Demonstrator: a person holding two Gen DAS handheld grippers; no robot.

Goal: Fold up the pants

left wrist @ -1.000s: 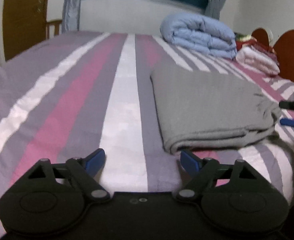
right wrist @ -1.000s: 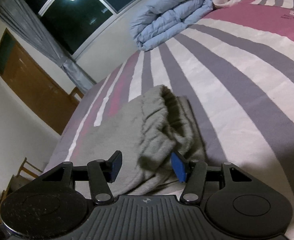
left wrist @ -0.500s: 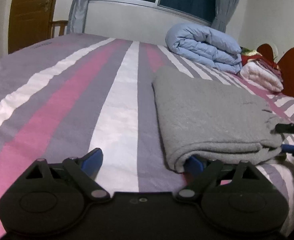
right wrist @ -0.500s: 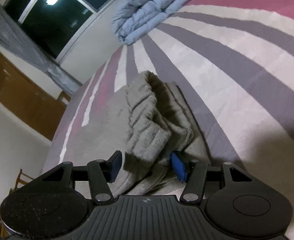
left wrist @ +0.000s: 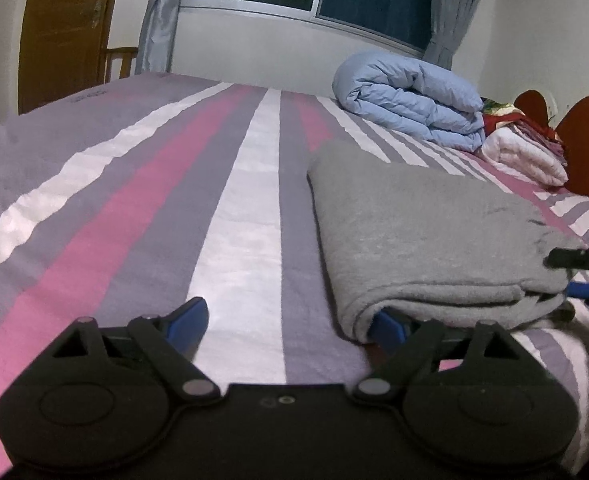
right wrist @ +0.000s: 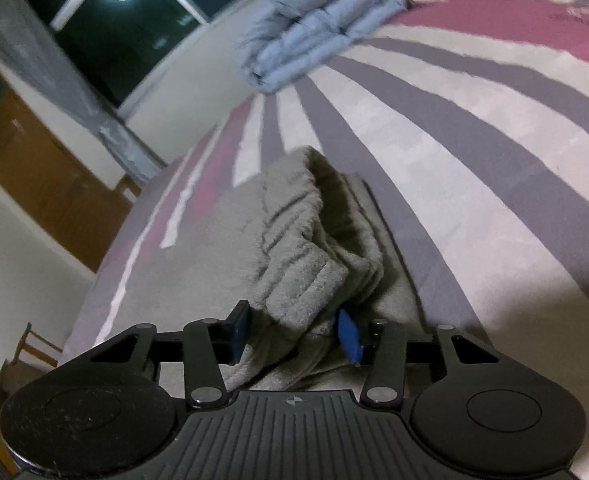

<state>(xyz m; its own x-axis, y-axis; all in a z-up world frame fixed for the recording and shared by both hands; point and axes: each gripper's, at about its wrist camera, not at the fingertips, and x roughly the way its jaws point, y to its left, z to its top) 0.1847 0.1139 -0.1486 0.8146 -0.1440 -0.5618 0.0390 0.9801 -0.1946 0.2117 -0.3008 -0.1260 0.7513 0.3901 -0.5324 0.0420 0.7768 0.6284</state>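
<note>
With the gray pants (left wrist: 422, 240) lying folded near the bed's (left wrist: 238, 216) front edge, the right tool (right wrist: 294, 332) is closing on bunched cloth while the left tool (left wrist: 290, 320), spread wide, is sliding one finger underneath; both should grip every layer.

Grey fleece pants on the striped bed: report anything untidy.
The folded grey fleece pants lie flat except at the end between the right gripper jaws, where the ribbed waistband bunches up in a rumpled hump.
</note>
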